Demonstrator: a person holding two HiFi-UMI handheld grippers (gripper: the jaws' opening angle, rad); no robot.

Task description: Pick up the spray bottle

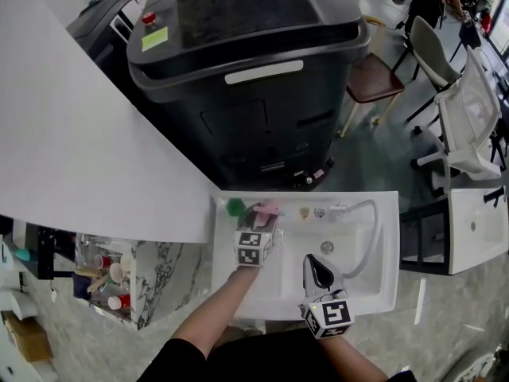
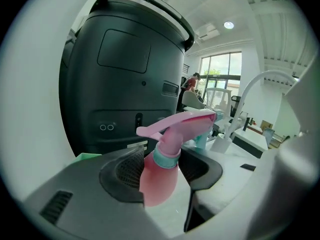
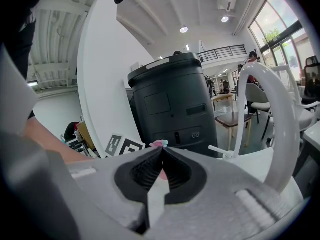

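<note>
Two grippers: left gripper [image 1: 256, 221] gaped; right gripper [image 3: 161, 154] clenched, empty.
Done: spray bottle [image 2: 160, 181] sat between left jaws, twelve o'clock.
Remaining: clamp, lift.

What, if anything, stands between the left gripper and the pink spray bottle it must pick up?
Nothing visible does. The spray bottle stands upright between the open jaws of the left gripper, on the back ledge of the sink, with no other thing in the gap.

Black bin [image 1: 246, 70], white sink [image 1: 390, 281], curved faucet [image 1: 375, 231], brown chair [image 1: 374, 78]
</note>
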